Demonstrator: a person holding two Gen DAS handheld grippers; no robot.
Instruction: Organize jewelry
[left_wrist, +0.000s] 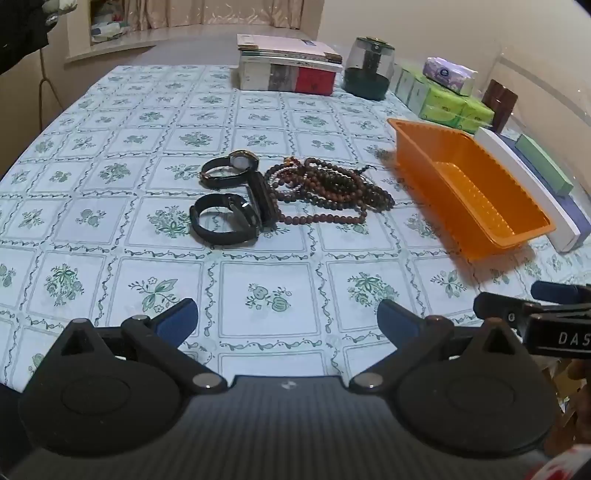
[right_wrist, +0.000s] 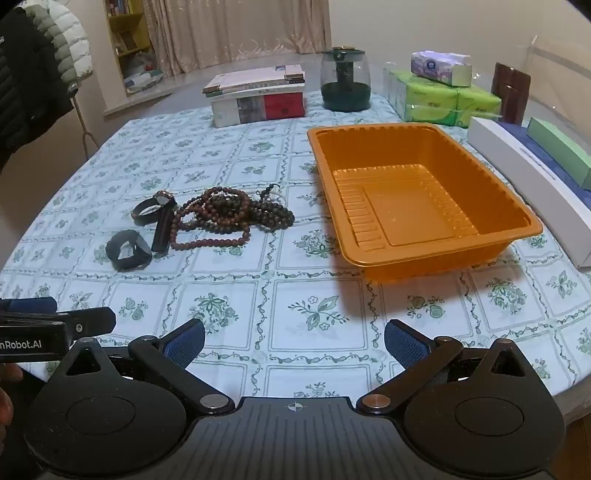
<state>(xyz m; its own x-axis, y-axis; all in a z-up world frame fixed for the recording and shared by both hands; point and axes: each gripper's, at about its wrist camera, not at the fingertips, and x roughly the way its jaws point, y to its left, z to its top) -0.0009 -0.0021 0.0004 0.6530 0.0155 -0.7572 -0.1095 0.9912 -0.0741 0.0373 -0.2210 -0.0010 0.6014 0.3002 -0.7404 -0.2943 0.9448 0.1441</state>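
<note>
A heap of brown bead strings (left_wrist: 328, 190) (right_wrist: 229, 214) lies mid-table beside three dark watches (left_wrist: 236, 195) (right_wrist: 147, 230). Right of them stands an orange plastic tray (left_wrist: 476, 221) (right_wrist: 332, 162), with nothing inside. My left gripper (left_wrist: 287, 319) hovers open over the near tablecloth, well short of the watches, nothing between its blue pads. My right gripper (right_wrist: 294, 341) is open too, nearer the front edge, below the tray and the beads. Each gripper shows at the other view's side edge.
The flowered tablecloth (right_wrist: 258, 295) covers the table. At the back stand a stack of books (right_wrist: 258, 96), a dark glass jar (right_wrist: 345, 81), tissue packs (right_wrist: 439, 92) and a brown box (right_wrist: 511, 92). Long white and green boxes (right_wrist: 532, 173) line the right edge.
</note>
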